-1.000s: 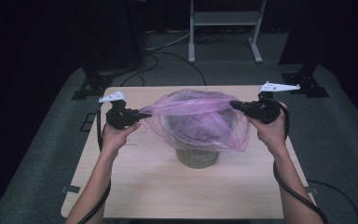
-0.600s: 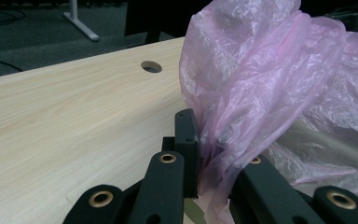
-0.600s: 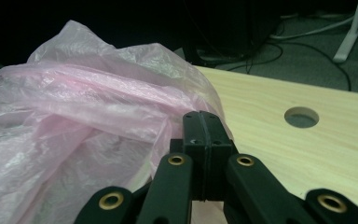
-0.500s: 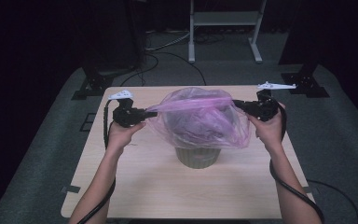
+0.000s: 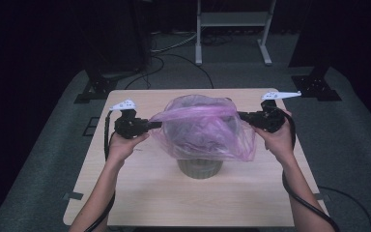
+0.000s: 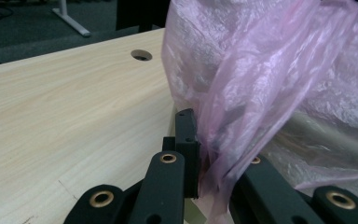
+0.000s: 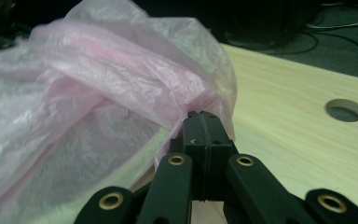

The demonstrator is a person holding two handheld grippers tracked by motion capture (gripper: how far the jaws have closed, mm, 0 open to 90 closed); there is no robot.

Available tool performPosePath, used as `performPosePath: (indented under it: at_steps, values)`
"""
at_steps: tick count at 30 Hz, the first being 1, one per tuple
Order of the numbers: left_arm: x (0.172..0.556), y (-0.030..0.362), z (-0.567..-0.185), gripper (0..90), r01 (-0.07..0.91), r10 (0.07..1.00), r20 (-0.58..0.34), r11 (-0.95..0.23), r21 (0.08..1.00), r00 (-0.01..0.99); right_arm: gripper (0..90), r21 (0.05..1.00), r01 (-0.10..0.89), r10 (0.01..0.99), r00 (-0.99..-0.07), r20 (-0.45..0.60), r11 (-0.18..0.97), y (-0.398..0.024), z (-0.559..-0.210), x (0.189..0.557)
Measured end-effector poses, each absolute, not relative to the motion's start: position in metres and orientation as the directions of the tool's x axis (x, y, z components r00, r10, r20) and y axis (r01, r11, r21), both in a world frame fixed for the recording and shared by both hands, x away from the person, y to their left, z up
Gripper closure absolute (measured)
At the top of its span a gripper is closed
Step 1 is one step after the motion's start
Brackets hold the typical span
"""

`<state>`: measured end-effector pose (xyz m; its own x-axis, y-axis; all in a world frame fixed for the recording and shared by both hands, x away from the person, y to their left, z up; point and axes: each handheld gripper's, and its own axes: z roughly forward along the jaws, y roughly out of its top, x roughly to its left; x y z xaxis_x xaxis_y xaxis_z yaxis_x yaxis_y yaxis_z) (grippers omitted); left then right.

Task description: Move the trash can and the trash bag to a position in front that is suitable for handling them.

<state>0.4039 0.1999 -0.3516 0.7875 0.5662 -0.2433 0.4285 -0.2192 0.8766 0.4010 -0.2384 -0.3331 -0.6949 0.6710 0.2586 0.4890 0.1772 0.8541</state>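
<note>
Pale wooden table (image 5: 140, 193) on grey carpet. Pink plastic bag (image 5: 205, 128) stretched over a grey bin (image 5: 199, 168) (mostly hidden). Left gripper (image 5: 155, 124) and right gripper (image 5: 244, 116) each clamped on opposite bag edges.

left gripper (image 5: 155, 124) moved outward | pink bag (image 5: 205, 128) stretched wider; lower

Dim room, grey carpet (image 5: 352, 145), pale wooden table (image 5: 140, 193), white stand (image 5: 232, 29) behind.

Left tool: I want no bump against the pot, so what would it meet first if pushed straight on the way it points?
The left tool points right, shut on the pink bag. It would press into that film first, then probably the grey container under it; depth is unclear.
</note>
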Motion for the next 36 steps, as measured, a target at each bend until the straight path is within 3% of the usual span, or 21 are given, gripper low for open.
performPosePath:
  at_steps: [6, 19, 36]
  values:
    - [0.392, 0.209, -0.351, 86.2, 0.402, 0.570, -0.214, -0.227, 0.887, 0.793, 90.0, 0.830, 0.475, 0.613, -0.759, 0.218, 0.293, -0.232, -0.330, 0.380]
    - [0.429, 0.203, -0.364, 88.0, 0.480, 0.627, -0.285, -0.164, 0.862, 0.725, 90.0, 0.820, 0.550, 0.735, -0.620, 0.275, 0.157, -0.236, -0.341, 0.418]
    - [0.452, 0.191, -0.380, 88.5, 0.532, 0.642, -0.323, -0.158, 0.832, 0.696, 90.0, 0.774, 0.616, 0.733, -0.593, 0.333, 0.147, -0.225, -0.371, 0.438]
